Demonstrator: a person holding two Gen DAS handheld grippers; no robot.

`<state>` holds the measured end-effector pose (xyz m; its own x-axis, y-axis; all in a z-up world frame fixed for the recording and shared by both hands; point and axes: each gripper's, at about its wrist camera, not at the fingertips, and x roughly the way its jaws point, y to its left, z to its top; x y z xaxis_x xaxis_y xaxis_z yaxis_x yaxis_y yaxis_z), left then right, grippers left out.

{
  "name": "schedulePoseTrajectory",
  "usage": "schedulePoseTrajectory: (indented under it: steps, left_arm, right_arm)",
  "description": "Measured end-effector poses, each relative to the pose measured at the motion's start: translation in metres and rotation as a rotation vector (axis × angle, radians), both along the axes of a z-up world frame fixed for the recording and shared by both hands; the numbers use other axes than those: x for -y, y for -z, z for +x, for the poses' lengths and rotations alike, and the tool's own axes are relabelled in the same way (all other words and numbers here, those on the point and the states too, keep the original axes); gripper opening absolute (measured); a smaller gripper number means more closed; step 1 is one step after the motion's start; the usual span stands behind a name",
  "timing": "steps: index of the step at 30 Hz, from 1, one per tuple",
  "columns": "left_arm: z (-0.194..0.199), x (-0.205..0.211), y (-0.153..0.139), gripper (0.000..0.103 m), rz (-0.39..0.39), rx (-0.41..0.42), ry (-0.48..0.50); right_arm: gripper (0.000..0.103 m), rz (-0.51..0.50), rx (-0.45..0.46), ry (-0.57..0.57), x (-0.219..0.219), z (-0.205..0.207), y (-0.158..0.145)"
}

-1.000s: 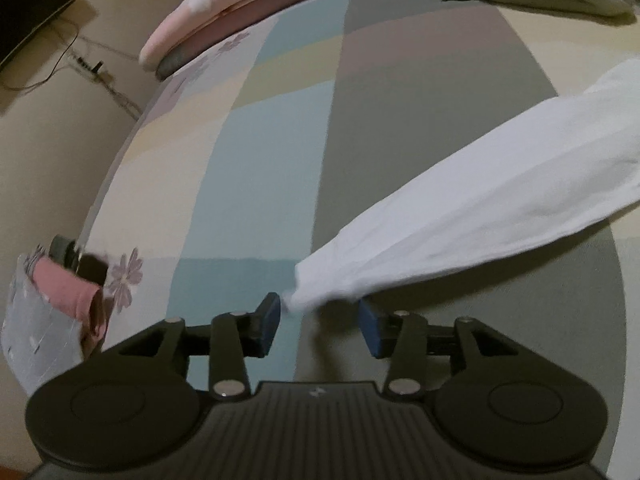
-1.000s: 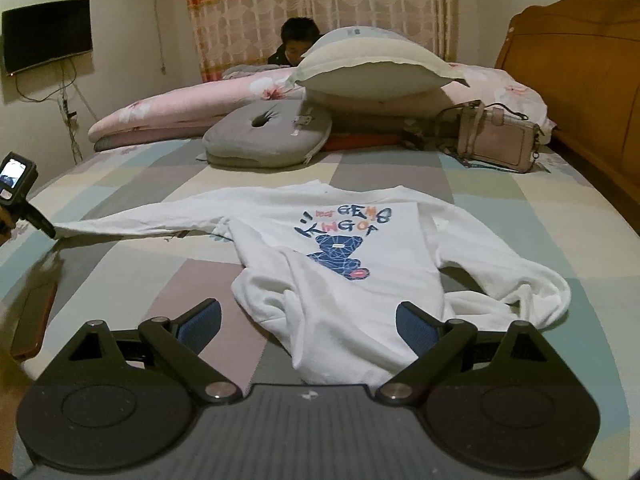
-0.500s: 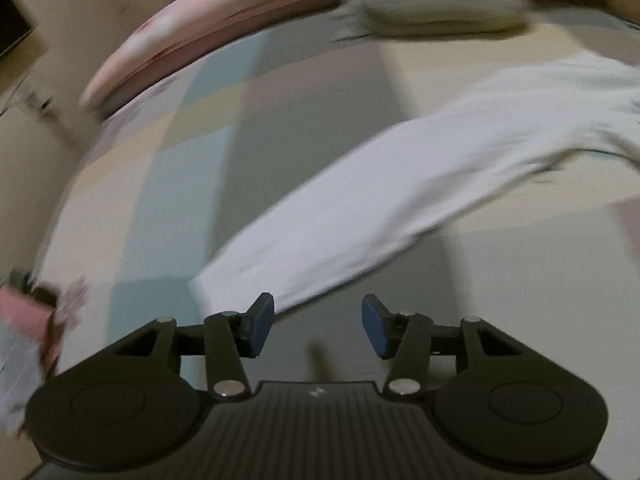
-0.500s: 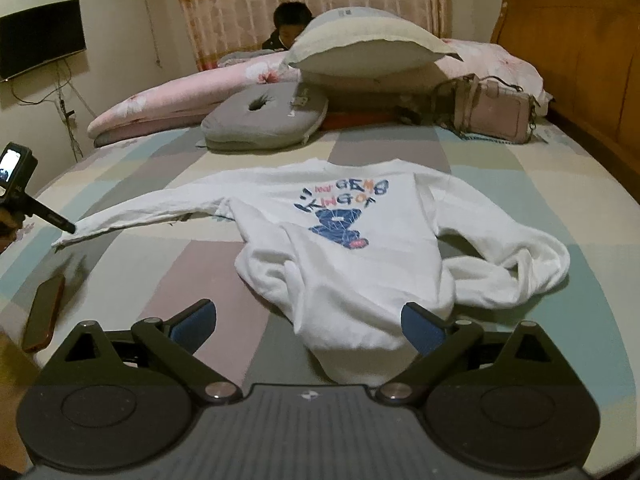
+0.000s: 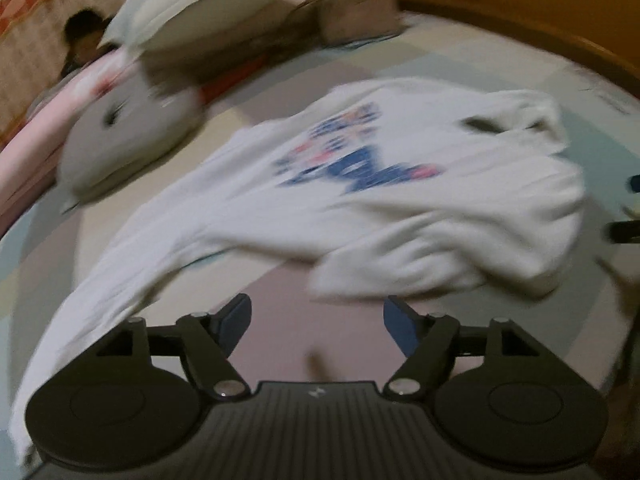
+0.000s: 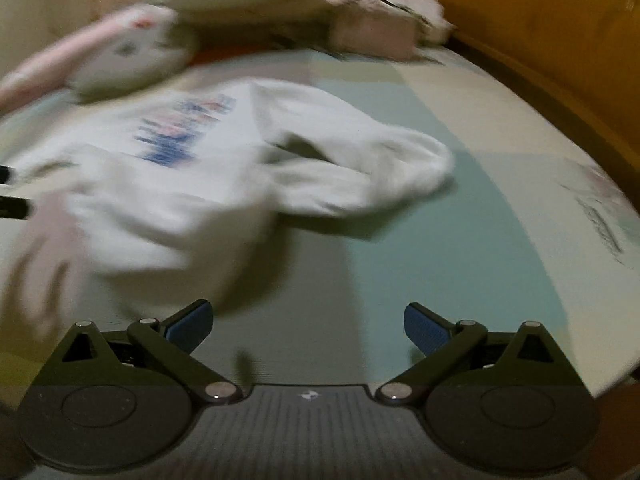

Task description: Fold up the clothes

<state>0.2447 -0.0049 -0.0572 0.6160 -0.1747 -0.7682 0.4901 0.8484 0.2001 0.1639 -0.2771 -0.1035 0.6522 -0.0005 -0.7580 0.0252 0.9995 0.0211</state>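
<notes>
A white sweatshirt (image 5: 400,208) with a blue and red print lies rumpled on the bed, one long sleeve (image 5: 120,288) stretched toward the lower left. My left gripper (image 5: 316,320) is open and empty, just short of the sweatshirt's bunched hem. In the right wrist view the sweatshirt (image 6: 180,184) lies at the left, its other sleeve (image 6: 372,176) looped to the right. My right gripper (image 6: 308,322) is open and empty over the bedsheet in front of the hem. Both views are motion-blurred.
The bed has a pastel patchwork sheet (image 6: 460,248). A grey ring cushion (image 5: 128,144), a large pillow (image 5: 200,12), a pink quilt and a bag (image 5: 356,12) lie at the head. A wooden bed frame (image 6: 540,40) runs along the right. A person sits behind the pillows.
My left gripper let go of the sleeve cuff, opened wider and swung right to face the sweatshirt's body. My right gripper swung right and closer to the hem.
</notes>
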Motion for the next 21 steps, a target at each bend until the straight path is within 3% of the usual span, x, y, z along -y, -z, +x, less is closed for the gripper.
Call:
schedulePoseTrajectory:
  steps: [4, 9, 12, 17, 21]
  left_arm:
    - [-0.017, 0.042, 0.012, 0.075, -0.044, 0.001, 0.025]
    - [-0.036, 0.065, 0.029, 0.076, -0.013, 0.017, -0.004]
    - [-0.048, 0.066, 0.033, 0.076, -0.014, 0.015, -0.011]
    - [-0.050, 0.063, 0.035, 0.076, -0.027, 0.021, -0.023]
    - [-0.050, 0.060, 0.037, 0.076, -0.038, 0.026, -0.033]
  right_arm:
    - [0.103, -0.032, -0.066, 0.077, 0.022, 0.013, 0.029]
    - [0.103, -0.024, -0.020, 0.063, 0.024, 0.008, 0.036]
    - [0.103, 0.032, 0.010, 0.055, 0.031, 0.006, 0.032]
    - [0.068, 0.169, 0.073, 0.026, 0.045, 0.016, 0.018]
    - [0.064, 0.247, 0.115, 0.020, 0.049, 0.038, 0.010]
